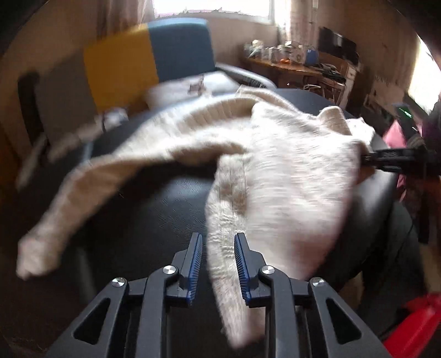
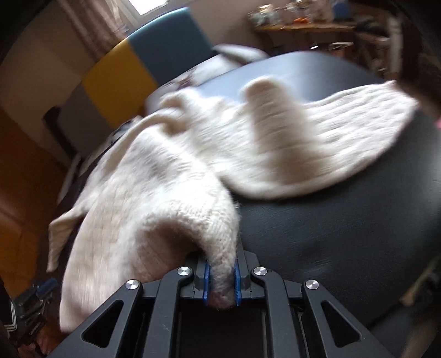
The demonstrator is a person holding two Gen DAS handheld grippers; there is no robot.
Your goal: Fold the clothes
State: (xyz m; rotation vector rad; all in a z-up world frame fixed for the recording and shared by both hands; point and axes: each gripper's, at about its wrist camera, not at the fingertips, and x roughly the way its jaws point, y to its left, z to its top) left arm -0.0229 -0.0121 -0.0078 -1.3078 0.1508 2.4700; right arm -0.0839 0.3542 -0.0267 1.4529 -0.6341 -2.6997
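Sweater (image 1: 289,165): soft, floppy knit; I judge hems grip best
Left gripper (image 1: 217,245): jaws apart, cloth between
Right gripper (image 2: 222,271): pinching sweater edge

Dark padded table (image 1: 171,198) in foreground | blue-and-yellow chair (image 1: 148,55) behind it | cluttered wooden desk (image 1: 289,66) beneath bright window (image 1: 212,7) | red object (image 1: 416,325) at right edge

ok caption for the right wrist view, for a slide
Right gripper shut on a bunched edge of the cream knit sweater, which sprawls across the black table.
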